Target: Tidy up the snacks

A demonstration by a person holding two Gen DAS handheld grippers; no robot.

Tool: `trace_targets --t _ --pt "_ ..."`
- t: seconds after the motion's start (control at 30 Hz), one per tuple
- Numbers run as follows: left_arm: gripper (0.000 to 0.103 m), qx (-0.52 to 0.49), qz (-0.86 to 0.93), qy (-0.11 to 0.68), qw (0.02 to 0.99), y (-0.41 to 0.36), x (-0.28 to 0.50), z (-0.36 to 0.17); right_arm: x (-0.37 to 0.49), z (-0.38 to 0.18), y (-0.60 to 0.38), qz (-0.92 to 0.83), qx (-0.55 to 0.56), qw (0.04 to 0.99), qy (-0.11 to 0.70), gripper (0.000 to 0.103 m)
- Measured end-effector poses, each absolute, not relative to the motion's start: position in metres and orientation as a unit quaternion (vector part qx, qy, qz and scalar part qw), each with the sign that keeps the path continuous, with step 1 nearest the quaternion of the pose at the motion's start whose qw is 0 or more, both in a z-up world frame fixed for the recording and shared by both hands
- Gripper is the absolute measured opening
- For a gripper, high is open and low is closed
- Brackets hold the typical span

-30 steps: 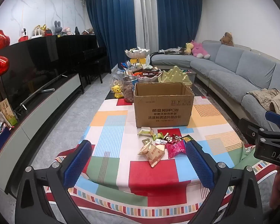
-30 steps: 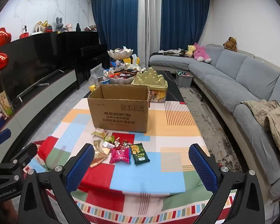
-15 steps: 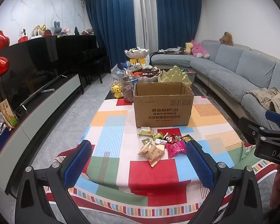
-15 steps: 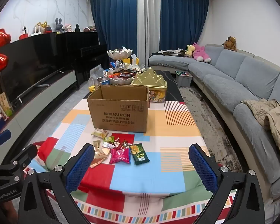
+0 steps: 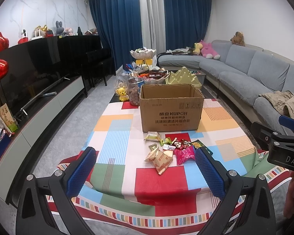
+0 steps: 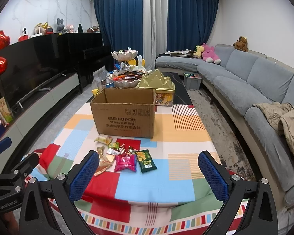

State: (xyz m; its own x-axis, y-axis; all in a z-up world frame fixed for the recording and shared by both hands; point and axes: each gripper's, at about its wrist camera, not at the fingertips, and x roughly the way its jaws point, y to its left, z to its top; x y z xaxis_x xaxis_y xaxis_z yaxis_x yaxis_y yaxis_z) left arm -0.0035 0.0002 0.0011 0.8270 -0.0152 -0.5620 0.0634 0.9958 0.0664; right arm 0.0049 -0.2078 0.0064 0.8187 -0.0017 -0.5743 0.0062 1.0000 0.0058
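Firstly, left wrist view: left gripper [image 5: 146,173] spread wide, holding nothing, its blue mesh-textured pads [image 5: 81,171] hanging over the near edge of the table. Cloth [image 5: 158,184] is a patchwork of red, blue, green and orange rectangles, some striped. Snacks [image 5: 171,149] lie in a loose heap of crinkled foil and plastic packets at mid-table, just in front of an open corrugated box [image 5: 171,110]. Right gripper's black body shows at the right edge.

Right wrist view: right gripper [image 6: 149,173] also spread wide and empty. Snacks [image 6: 125,156] sit between its pads; a pink packet [image 6: 125,163] touches a flat green packet [image 6: 146,161]. Box [image 6: 124,115] stands upright behind them, flaps open. Grey sofa [image 6: 245,86] curves along the right.
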Motion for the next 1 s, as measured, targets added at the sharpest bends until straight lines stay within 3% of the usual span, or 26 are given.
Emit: trace_targets --t 1.0 --pt "0.102 0.057 -0.021 0.32 0.946 -0.001 0.04 -0.013 0.046 -0.013 -0.208 -0.006 -0.001 0.943 0.332 0.102"
